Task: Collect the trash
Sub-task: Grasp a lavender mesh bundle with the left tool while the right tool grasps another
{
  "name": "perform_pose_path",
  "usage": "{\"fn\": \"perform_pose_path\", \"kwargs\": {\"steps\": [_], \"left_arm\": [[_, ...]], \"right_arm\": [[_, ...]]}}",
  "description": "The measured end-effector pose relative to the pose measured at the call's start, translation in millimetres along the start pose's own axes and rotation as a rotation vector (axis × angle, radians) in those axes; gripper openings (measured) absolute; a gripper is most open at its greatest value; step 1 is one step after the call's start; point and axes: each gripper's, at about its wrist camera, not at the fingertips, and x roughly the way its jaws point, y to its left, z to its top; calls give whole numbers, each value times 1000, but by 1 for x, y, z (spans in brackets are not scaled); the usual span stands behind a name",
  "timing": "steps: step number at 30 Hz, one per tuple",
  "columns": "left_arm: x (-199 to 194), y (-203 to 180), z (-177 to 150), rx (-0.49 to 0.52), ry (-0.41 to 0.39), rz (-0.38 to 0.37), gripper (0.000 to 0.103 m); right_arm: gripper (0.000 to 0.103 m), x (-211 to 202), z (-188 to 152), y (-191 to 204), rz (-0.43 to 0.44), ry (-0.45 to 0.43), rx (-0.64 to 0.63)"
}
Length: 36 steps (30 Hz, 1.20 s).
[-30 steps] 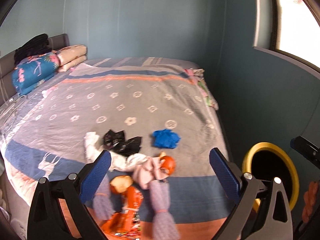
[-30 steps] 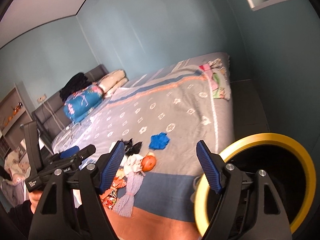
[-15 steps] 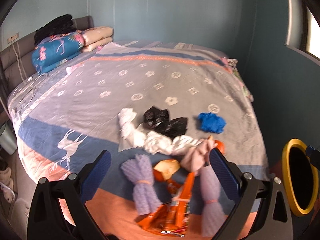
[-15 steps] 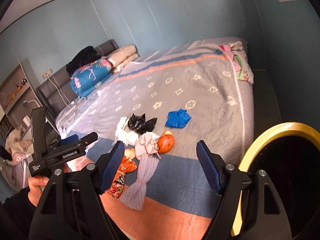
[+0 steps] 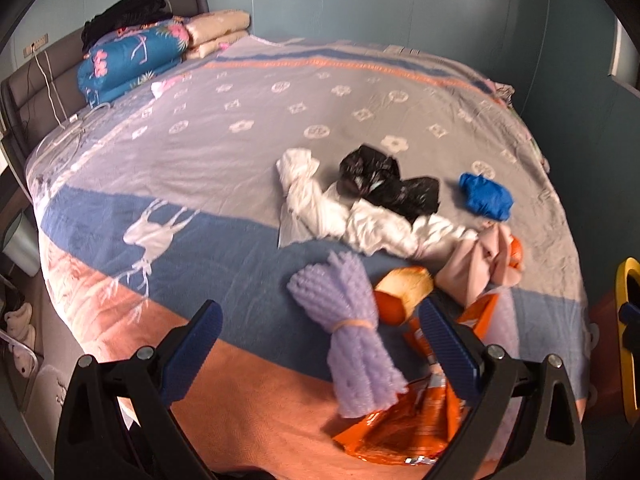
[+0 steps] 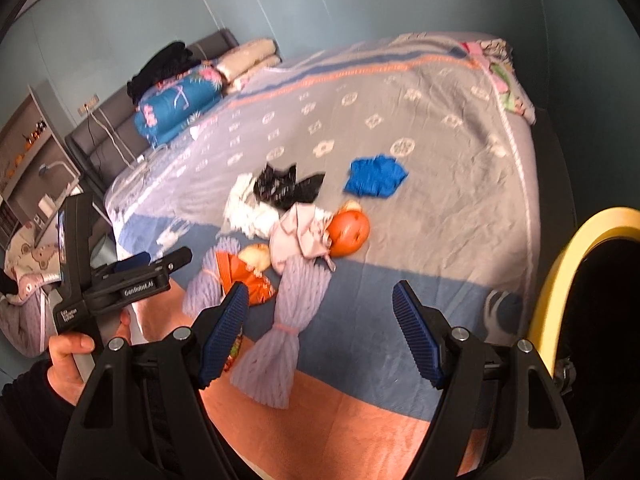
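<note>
Trash lies in a pile near the bed's foot: two purple foam-net bundles (image 5: 348, 328) (image 6: 288, 320), an orange snack wrapper (image 5: 400, 432), white tissue (image 5: 340, 216), a black plastic bag (image 5: 388, 184) (image 6: 288, 186), a blue crumpled piece (image 5: 486, 196) (image 6: 376, 176), pink cloth (image 5: 476, 264) and an orange fruit (image 6: 350, 232). My left gripper (image 5: 320, 344) hangs open just above the near purple bundle and the wrapper. My right gripper (image 6: 322, 328) is open over the other purple bundle, holding nothing.
A black bin with a yellow rim (image 6: 560, 280) (image 5: 628, 320) stands on the floor to the right of the bed. The bed cover (image 5: 240, 128) is grey, blue and orange. Folded bedding (image 5: 132, 60) lies at the headboard. A person's hand (image 6: 68, 356) holds the left gripper.
Both grippers have come down and forward toward the trash pile and tilted further down; the pile looks larger and nearer. Both stayed open and empty.
</note>
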Motion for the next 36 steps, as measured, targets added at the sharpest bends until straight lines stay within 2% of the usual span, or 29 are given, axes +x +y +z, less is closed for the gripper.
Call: {"fn": "perform_pose_path", "kwargs": {"steps": [11,20,25,29,32,33,36], "left_arm": [[30,7,-10,-2,70,4,95],[48,9,-13,-18,100,-21,94],[55,4,-17,-6,117,-63,81],[59,-1,-21,12,136,-105,61],[58,-4,-23,24,135,-135,42],[58,-5,-23,27,138,-152,37],[57,-7,-24,31,139,-163,34]], "right_arm": [[71,58,-19,23,-19,153,-61],[70,89,-31,35,-46,234,-93],[66,104,-34,41,-45,263,-105],[61,113,-34,46,-46,277,-119],[50,118,-34,50,-46,283,-134],[40,119,-33,53,-44,286,-143],[36,119,-33,57,-57,282,-161]]}}
